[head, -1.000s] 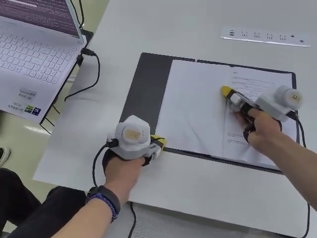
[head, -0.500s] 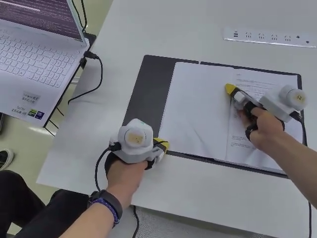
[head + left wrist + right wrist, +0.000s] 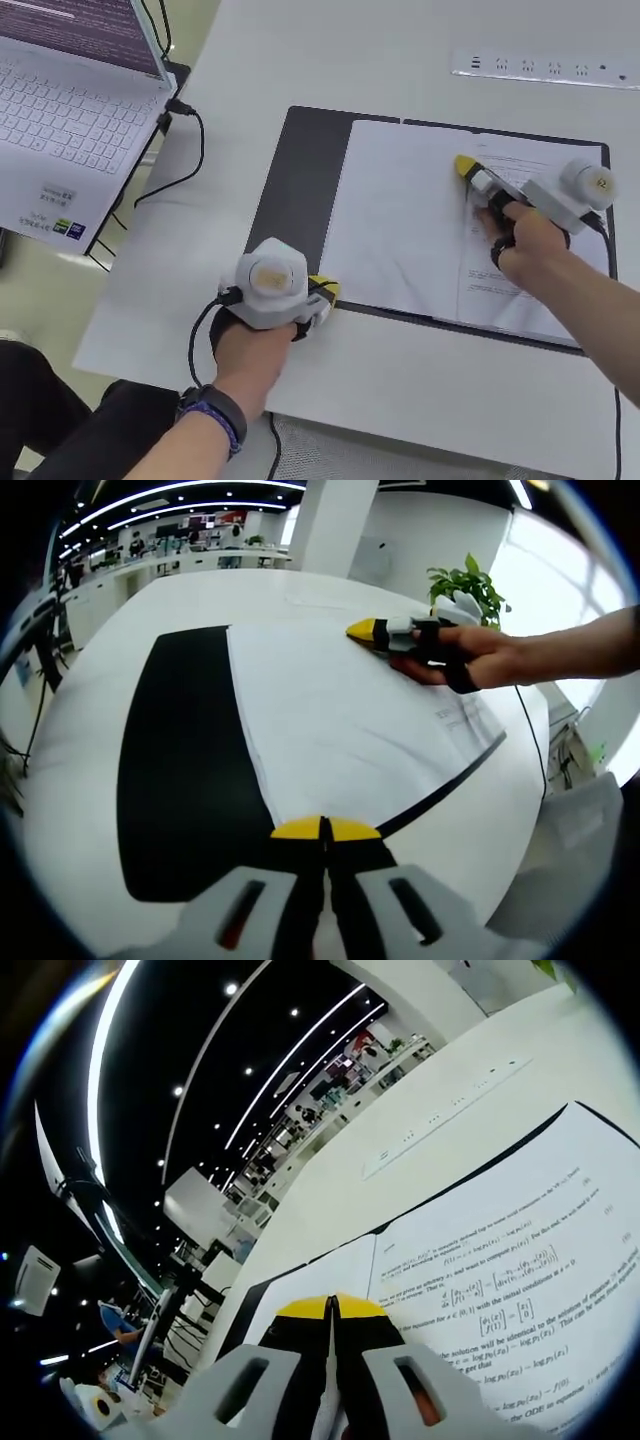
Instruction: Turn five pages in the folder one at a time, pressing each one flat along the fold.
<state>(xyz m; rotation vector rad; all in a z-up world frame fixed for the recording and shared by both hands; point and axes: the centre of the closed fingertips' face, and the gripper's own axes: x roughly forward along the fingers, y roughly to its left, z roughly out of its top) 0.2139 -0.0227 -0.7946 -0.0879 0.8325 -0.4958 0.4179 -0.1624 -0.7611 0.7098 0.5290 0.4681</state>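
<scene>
The folder lies open on the white table, its black left cover bare. A blank turned page lies in the middle and a printed page on the right. My right gripper is shut, its yellow tips resting on the paper at the fold near the far edge. From its own view the shut tips sit at the printed page. My left gripper is shut at the folder's near edge, holding nothing. In its own view the tips face the blank page, with the right gripper beyond.
An open laptop stands at the far left with a black cable trailing beside the folder. A white power strip lies behind the folder. The table's near edge runs just below my hands.
My right gripper has slid a little farther along the fold toward the folder's far edge. The left gripper has stayed at the near edge.
</scene>
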